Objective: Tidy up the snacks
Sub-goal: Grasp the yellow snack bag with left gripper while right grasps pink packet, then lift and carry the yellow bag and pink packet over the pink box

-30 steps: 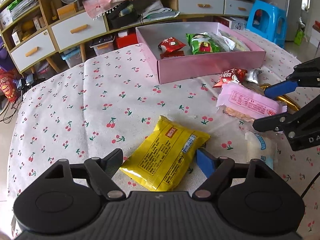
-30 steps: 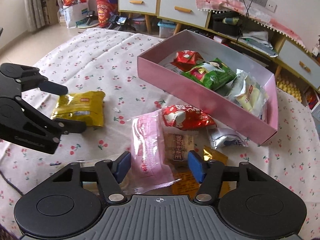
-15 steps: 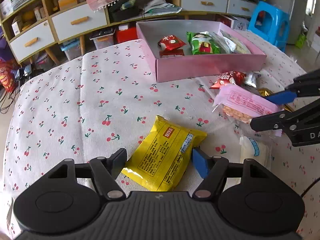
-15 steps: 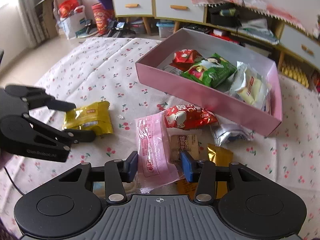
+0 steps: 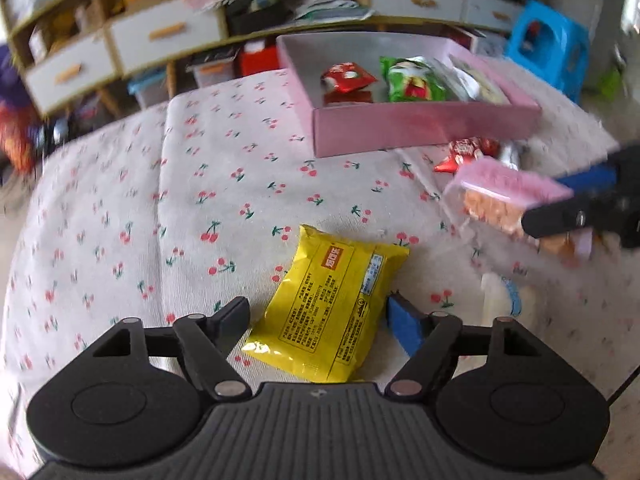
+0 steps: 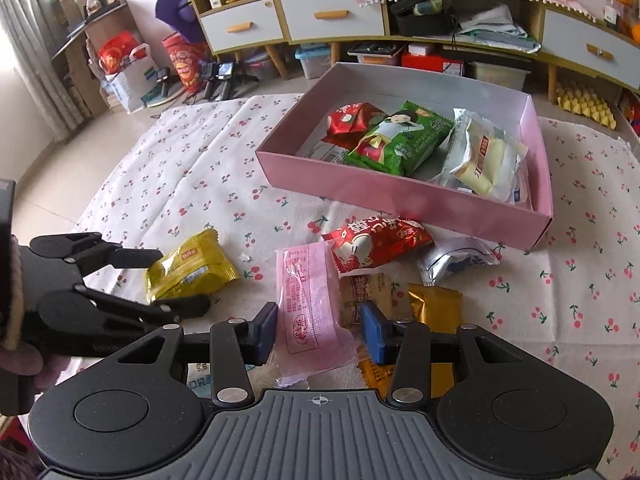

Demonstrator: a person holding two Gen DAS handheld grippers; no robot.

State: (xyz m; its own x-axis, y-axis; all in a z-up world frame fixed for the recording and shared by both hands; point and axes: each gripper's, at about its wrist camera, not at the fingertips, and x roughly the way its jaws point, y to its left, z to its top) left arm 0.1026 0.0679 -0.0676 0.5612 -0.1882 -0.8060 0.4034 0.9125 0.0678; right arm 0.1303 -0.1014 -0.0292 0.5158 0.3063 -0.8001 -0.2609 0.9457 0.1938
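Observation:
A yellow snack packet (image 5: 332, 304) lies on the cherry-print cloth between the fingers of my left gripper (image 5: 320, 320), which is open around it; it also shows in the right wrist view (image 6: 190, 270). My right gripper (image 6: 318, 332) is shut on a pink snack packet (image 6: 310, 308) and holds it lifted off the cloth; it also shows in the left wrist view (image 5: 508, 196). The pink box (image 6: 400, 200) holds a red, a green and a pale packet.
Loose snacks lie in front of the box: a red packet (image 6: 376, 244), a silver one (image 6: 456, 260), a gold one (image 6: 434, 304) and a brown one (image 6: 362, 288). A white packet (image 5: 504, 300) lies right of the yellow one. Shelves and drawers (image 6: 332, 16) stand behind the table.
My right gripper has closed on the pink packet and raised it off the cloth. My left gripper has moved forward around the yellow packet and stays open.

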